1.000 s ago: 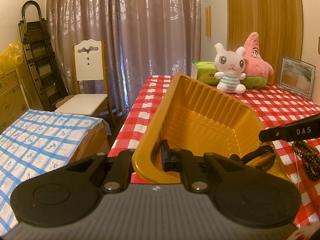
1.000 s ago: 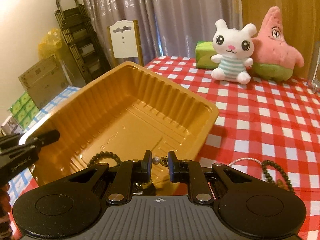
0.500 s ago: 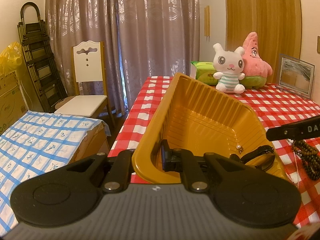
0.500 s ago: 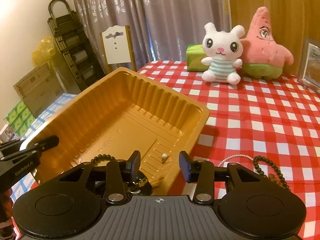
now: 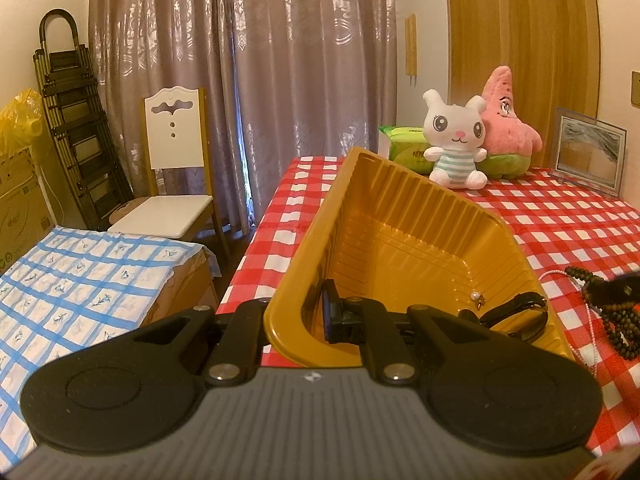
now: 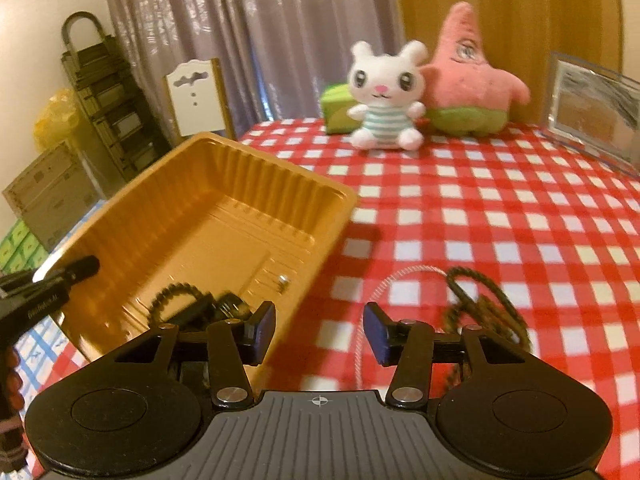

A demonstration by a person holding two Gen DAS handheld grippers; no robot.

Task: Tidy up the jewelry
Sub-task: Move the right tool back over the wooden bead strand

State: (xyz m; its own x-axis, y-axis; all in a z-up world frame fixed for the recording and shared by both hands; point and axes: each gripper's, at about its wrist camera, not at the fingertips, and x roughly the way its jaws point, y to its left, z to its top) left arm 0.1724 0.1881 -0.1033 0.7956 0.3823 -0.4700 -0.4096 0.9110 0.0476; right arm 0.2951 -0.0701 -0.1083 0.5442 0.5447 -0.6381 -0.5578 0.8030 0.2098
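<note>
My left gripper (image 5: 298,312) has its fingers (image 5: 331,316) clamped on the near wall of the gold tray (image 5: 404,216), one finger inside the rim and one outside. My right gripper (image 6: 319,330) is released, fingers (image 6: 262,330) spread wide, above the checked surface (image 6: 500,208) just beside the tray's right wall. Inside the tray I note a small pearl earring (image 6: 283,280) on the floor near that wall, and a dark beaded bracelet (image 6: 176,300) with another dark item I cannot identify at the near end. Outside the tray, on the surface ahead of the right fingers, lie a dark bead strand (image 6: 484,308) and a thin pale necklace (image 6: 384,284), tangled together. A rabbit plush (image 6: 384,96) and a pink star plush (image 6: 468,76) stand at the far edge.
</note>
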